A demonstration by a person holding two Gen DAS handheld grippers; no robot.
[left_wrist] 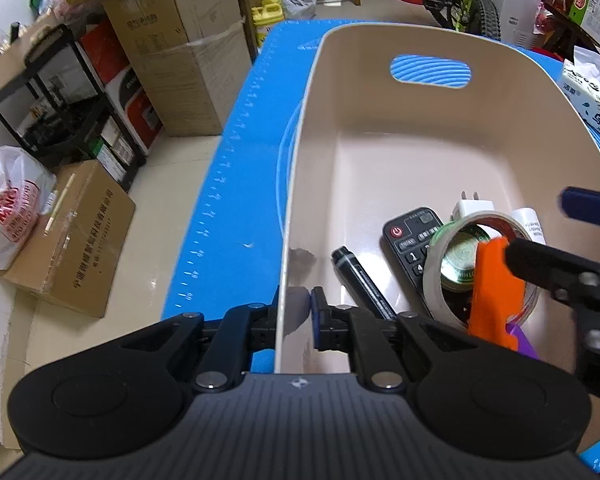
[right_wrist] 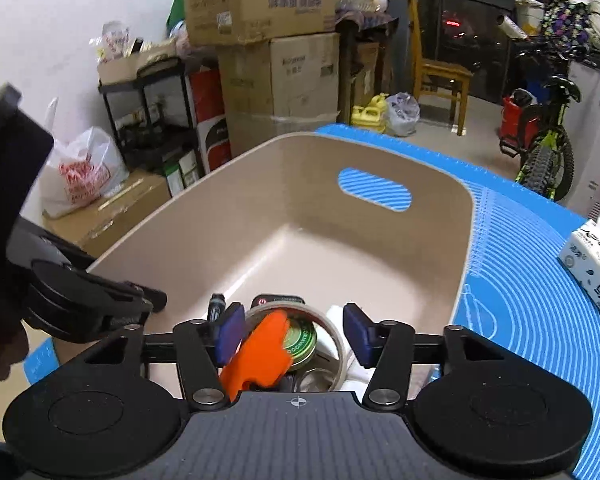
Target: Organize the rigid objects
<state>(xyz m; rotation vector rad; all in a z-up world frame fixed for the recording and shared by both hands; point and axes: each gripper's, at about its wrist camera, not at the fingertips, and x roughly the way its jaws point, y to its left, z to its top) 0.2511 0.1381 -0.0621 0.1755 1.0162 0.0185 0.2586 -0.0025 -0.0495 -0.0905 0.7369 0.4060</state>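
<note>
- Left tongs (left_wrist: 296,312) are clamped on the near wall of the beige bin (left_wrist: 300,184): one finger sits outside, one inside, with the wall pinched between them. The bin is thereby steadied.
- Right tongs (right_wrist: 294,334) stand apart over the near right corner of the bin. The pads are not pressed on anything.
- An orange piece (right_wrist: 260,360) is seen between the right tongs' fingers, leaning on the tape roll (right_wrist: 332,330). It is judged as just let go; contact with the left pad cannot be ruled out.
- A round green tin (right_wrist: 300,344) lies inside the tape roll.
- Also in the bin: remote (left_wrist: 410,244), black marker (left_wrist: 360,280), white plug (left_wrist: 470,206), a white tube (left_wrist: 532,226). A purple item (left_wrist: 522,340) is partly hidden under the orange piece.
- The bin rests on a blue mat (left_wrist: 228,200) on the table. A tissue pack (right_wrist: 592,280) lies on the mat well apart to the right, outside the bin.
- Step judged: drop-off of the orange piece into the bin, nearly done.
- Next move judged: the right tongs to be lifted clear without snagging the tape roll, then sent for any item left outside. The left hold on the wall is to be kept.
</note>
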